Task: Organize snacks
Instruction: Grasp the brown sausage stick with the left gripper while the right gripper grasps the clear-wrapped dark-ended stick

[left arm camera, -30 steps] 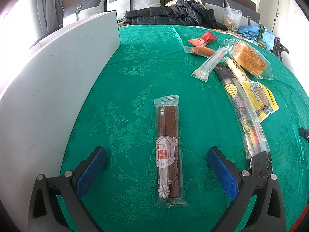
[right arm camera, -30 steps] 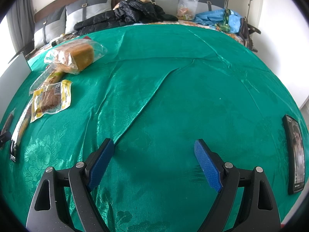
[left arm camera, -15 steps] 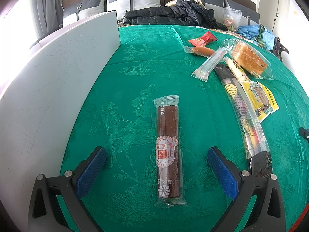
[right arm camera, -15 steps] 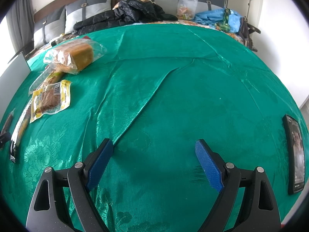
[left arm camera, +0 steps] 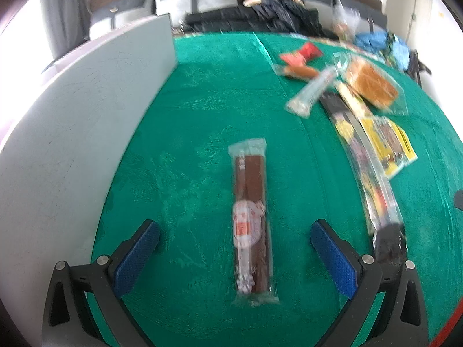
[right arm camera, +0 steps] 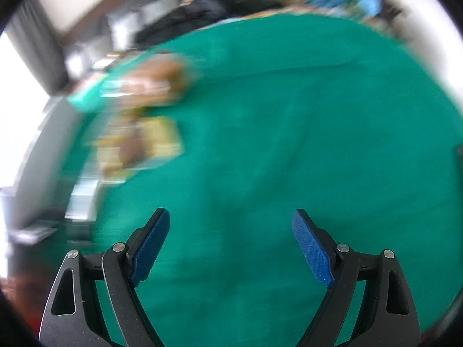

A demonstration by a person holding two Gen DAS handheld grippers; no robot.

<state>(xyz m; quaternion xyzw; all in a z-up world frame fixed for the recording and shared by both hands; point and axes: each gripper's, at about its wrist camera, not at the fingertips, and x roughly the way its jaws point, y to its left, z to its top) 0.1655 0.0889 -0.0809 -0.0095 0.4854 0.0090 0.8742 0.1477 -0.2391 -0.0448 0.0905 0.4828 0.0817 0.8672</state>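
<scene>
Left gripper (left arm camera: pixel 235 253) spread wide, empty, low over the green tablecloth (left arm camera: pixel 202 92). Brown snack bar (left arm camera: pixel 251 219) in clear wrap lies lengthwise between the jaws, touching neither. White board (left arm camera: pixel 72 133) stands along the left.

Right gripper (right arm camera: pixel 230 245) also spread, empty, over bare cloth; view heavily motion-blurred, snacks only smears at upper left.

Progress: looks early. Only the bar sits apart; the rest stay heaped at right of the left view: bread bag (left arm camera: pixel 371 85), yellow packet (left arm camera: pixel 390 144), long clear packet (left arm camera: pixel 373 179), clear tube (left arm camera: pixel 314 91), sausage (left arm camera: pixel 301 71), red wrapper (left arm camera: pixel 302 53). Nothing visibly sorted.

Labels: bar has a red-white round seal, text unreadable; other print too blurred.
</scene>
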